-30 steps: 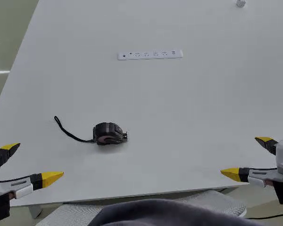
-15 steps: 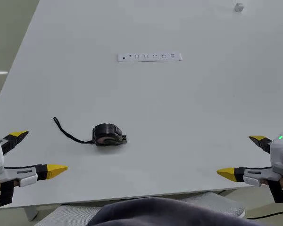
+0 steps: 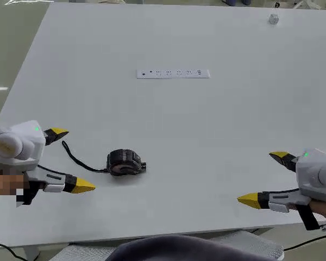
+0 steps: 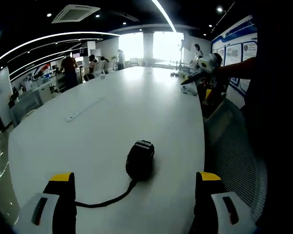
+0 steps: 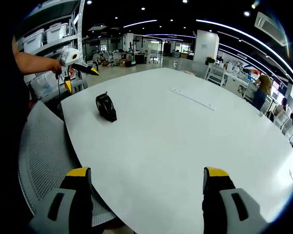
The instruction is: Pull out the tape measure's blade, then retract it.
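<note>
- White table (image 3: 217,125), head view: tape measure (image 3: 125,162) lies front-left, strap (image 3: 76,156) trailing toward left gripper (image 3: 79,160), jaws wide apart, empty. Right gripper (image 3: 256,178) well apart, jaws likewise. Power strip (image 3: 173,73) farther back.
- Left gripper view: tape measure straight ahead between the jaws, untouched.
- Right gripper view: tape measure far left; mesh chair (image 5: 44,156) at table edge.

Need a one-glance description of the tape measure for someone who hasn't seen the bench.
On the large white table, look near the front edge, left of centre, well short of the white power strip. The tape measure is the small round black case there, with a thin black cord trailing to its left; the strip is long, flat and pale.
</note>
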`<state>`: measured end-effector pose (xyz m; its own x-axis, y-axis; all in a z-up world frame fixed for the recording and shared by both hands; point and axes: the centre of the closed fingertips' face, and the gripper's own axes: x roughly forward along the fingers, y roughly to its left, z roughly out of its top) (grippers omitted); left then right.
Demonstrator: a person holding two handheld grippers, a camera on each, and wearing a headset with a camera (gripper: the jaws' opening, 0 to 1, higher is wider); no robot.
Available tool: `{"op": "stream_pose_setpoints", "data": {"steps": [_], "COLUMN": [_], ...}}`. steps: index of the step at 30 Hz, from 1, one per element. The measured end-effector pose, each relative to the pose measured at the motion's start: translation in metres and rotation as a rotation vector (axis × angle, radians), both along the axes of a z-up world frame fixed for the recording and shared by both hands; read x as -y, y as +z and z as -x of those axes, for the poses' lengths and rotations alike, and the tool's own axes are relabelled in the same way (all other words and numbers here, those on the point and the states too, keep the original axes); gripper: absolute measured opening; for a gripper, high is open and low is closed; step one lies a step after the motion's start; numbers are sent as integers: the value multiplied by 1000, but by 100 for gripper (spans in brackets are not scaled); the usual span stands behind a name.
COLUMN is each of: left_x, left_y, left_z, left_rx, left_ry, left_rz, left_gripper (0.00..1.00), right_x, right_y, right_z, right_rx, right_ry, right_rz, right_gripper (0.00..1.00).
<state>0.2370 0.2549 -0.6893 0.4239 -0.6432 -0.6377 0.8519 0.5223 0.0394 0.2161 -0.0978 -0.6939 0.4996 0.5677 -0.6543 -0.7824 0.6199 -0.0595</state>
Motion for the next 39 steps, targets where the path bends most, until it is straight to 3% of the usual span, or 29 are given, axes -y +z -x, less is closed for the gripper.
{"op": "stream_pose_setpoints", "data": {"steps": [6,8,10,14,19,22,25,28,30,34,39], "left_x": [22,29,37,45,57,62,65,68,71,73,70], "left_y": [-5,-11,-15,-29,-37,-44,-47,-50,-53,-64,-77], "left_z": [-19,-20,-26,-27,-31,-30,-30,-28,-27,-24,-27], "left_rx": [-11,-44,-20,-61,-89,-94,-107,-142,-144,-158,-184], "left_ry": [-102,-147,-191,-250,-280,-325,-339,-339,-344,-369,-374], "left_rz": [-59,-94,-128,-182,-198,-238,-255,-253,-255,-299,-372], "left_gripper": [98,94,93,85,79,78,75,65,59,56,42], "right_x": [-21,-30,-41,-64,-93,-115,-131,-144,-154,-169,-189], "right_y": [5,7,8,9,20,26,26,25,25,23,16], "right_z": [-14,-21,-26,-30,-42,-49,-52,-55,-55,-58,-60], "right_rx": [3,11,12,7,17,25,24,29,14,19,11], "right_ry": [81,106,139,219,256,289,350,396,430,481,557], "right_rz": [12,16,17,19,-6,-30,-4,20,25,61,102], "right_gripper": [97,96,95,93,92,91,89,88,87,87,85]}}
